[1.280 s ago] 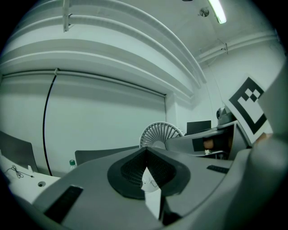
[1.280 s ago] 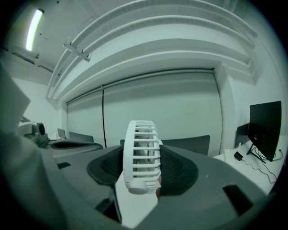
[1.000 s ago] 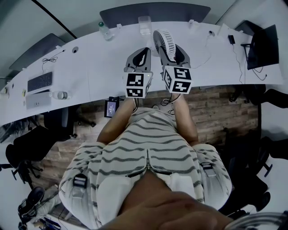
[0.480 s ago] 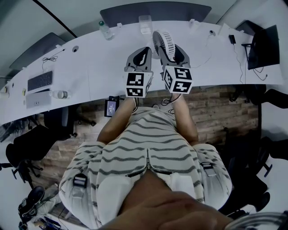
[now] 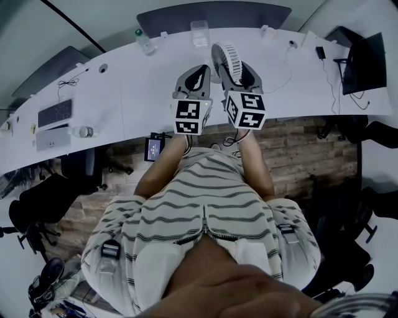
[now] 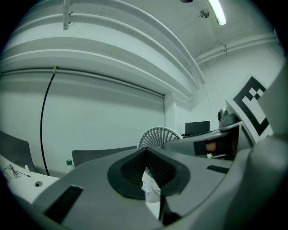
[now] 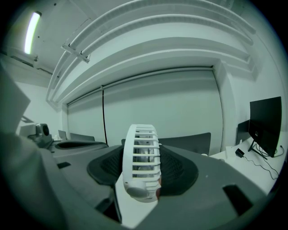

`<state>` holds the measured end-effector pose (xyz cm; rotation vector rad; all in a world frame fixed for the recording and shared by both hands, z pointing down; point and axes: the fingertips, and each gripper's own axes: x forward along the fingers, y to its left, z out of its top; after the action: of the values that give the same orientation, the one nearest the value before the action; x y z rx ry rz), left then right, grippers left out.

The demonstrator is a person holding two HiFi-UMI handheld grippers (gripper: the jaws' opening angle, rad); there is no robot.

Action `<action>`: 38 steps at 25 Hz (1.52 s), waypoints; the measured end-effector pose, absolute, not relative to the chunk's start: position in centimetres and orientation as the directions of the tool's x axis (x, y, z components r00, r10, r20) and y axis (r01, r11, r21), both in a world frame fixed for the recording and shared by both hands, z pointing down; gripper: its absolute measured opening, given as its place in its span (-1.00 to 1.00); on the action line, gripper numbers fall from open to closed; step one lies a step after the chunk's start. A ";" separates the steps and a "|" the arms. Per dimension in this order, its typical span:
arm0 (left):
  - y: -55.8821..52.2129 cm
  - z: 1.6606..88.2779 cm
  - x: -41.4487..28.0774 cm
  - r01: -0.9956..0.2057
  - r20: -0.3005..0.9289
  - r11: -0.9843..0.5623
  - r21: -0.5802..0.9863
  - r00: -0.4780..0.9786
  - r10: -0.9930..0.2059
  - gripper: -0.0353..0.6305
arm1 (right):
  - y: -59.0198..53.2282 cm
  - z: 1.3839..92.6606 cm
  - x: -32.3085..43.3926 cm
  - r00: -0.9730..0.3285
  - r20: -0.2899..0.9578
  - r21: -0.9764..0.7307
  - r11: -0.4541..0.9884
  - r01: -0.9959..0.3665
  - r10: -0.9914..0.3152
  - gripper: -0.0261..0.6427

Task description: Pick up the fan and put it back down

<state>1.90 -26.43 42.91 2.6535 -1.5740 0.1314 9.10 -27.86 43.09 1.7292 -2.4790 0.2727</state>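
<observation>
**Fan clamped edge-on in the right gripper, over the middle of the desk**

A person in a striped shirt [image 5: 205,205] stands at the near edge of a long white desk [image 5: 143,87] and holds both grippers out over its middle, side by side. Nearest are their marker cubes, which almost touch.

The left gripper [image 5: 199,71] reaches forward with its jaws brought together at the tips. Its own view shows the ribbed pads meeting in a point with nothing held between them.

Just beside it, the right gripper [image 5: 235,67] has its jaws closed on the white fan [image 7: 140,161]. The pads press on the two flat faces of the round slatted cage, so the fan stands edge-on between them. In the head view the cage leans toward the desk's far edge. Whether the fan's foot touches the desk cannot be told.

Farther along, a thin cable [image 5: 283,74] trails toward the right end, where a dark monitor [image 5: 360,62] stands. A keyboard [image 5: 55,113] lies near the left end. At the far edge stand a bottle [image 5: 144,42] and a clear cup [image 5: 199,34], with a dark chair back [image 5: 214,15] beyond them.
</observation>
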 end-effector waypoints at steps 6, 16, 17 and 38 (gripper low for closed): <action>-26.3 42.7 2.2 -0.873 0.093 -0.488 0.003 0.486 -0.869 -0.87 | -27.8 43.3 9.4 -0.340 0.197 -0.082 0.330 -0.940 -0.920 -0.26; -26.2 42.7 2.2 -0.873 0.100 -0.487 -0.025 0.483 -0.870 -0.87 | -27.7 43.5 9.0 -0.344 0.200 -0.076 0.336 -0.939 -0.917 -0.26; -26.2 42.7 2.2 -0.872 0.096 -0.489 -0.021 0.485 -0.869 -0.87 | -27.8 43.5 9.0 -0.344 0.200 -0.076 0.336 -0.939 -0.917 -0.26; -26.4 42.8 2.1 -0.874 0.089 -0.486 -0.001 0.484 -0.871 -0.87 | -28.0 43.5 9.2 -0.343 0.200 -0.075 0.335 -0.939 -0.918 -0.26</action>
<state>2.12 -26.43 42.79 2.6675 -1.5691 0.1192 9.15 -27.96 43.47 1.7245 -2.4646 0.2674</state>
